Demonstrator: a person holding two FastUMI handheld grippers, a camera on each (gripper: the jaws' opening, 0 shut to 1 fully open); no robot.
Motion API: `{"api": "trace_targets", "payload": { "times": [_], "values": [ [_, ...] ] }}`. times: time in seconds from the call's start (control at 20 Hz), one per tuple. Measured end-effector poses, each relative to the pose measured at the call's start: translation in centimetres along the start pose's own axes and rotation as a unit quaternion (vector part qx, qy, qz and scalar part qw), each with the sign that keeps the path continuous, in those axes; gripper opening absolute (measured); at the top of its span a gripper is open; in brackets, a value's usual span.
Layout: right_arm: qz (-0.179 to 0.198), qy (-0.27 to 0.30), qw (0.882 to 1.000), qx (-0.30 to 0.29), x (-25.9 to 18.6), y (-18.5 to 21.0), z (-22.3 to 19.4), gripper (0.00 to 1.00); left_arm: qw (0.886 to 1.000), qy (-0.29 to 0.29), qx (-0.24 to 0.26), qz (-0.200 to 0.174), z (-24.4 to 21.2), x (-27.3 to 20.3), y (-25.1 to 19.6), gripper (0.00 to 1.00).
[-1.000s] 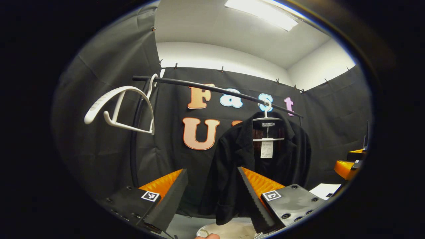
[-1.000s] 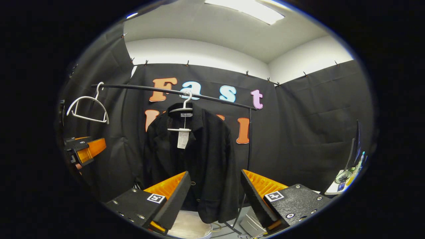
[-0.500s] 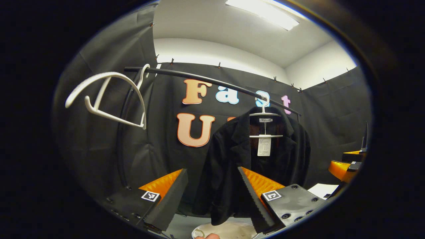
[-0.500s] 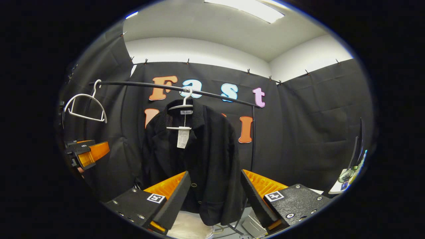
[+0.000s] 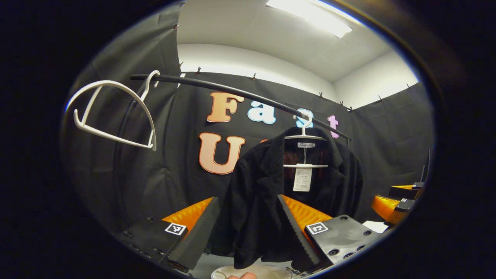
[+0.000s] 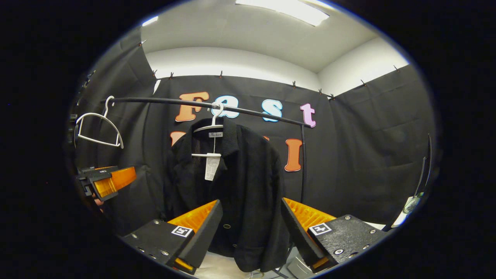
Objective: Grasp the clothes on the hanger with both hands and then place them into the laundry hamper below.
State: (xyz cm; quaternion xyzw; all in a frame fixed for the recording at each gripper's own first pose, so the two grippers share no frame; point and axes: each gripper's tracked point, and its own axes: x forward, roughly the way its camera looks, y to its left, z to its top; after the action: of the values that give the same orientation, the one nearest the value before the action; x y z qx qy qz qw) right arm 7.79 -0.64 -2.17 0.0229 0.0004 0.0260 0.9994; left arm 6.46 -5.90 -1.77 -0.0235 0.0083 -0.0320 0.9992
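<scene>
A black jacket [image 5: 271,193] [image 6: 240,186] with a white tag hangs on a white hanger [image 5: 304,135] [image 6: 211,126] from a black rail [image 5: 232,91] [image 6: 174,102]. Below it sits the pale laundry hamper [image 5: 252,272] [image 6: 217,267], mostly hidden. My left gripper [image 5: 248,228] is open in front of the jacket's lower left part, nothing between its orange-and-black fingers. My right gripper [image 6: 252,228] is open before the jacket's hem, apart from the cloth. In the right gripper view the left gripper [image 6: 108,182] shows at far left; in the left gripper view the right gripper [image 5: 393,199] shows at far right.
An empty white hanger [image 5: 112,112] [image 6: 97,130] hangs near the rail's left end. The rail's upright post [image 6: 303,162] stands right of the jacket. A fingertip [image 5: 242,276] shows at the bottom edge of the left gripper view. A white surface [image 5: 374,226] lies at the right.
Both grippers have moved closer to the jacket, which looks larger now. The empty hanger has slid toward the upper left of the left gripper view. Both stay open.
</scene>
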Motion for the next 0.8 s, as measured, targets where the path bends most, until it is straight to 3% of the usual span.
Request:
{"api": "trace_targets", "payload": {
  "times": [0.2, 0.45, 0.8],
  "values": [
    [0.024, -0.017, 0.999, 0.021, 0.5, 0.3, 0.6, 0.93, 1.000, -0.003, 0.002, 0.007, 0.0, 0.4, -1.3, 0.96],
    [0.052, -0.025, 0.997, 0.043, 4.6, 3.4, 1.4, 0.93, 1.000, -0.005, -0.018, -0.014, -0.3, 3.7, -4.0, 0.96],
    [0.014, 0.027, 0.999, 0.038, 15.3, 7.0, -2.6, 0.93, 0.998, 0.016, -0.014, -0.051, -5.2, 13.0, -4.7, 0.96]
  ]
}}
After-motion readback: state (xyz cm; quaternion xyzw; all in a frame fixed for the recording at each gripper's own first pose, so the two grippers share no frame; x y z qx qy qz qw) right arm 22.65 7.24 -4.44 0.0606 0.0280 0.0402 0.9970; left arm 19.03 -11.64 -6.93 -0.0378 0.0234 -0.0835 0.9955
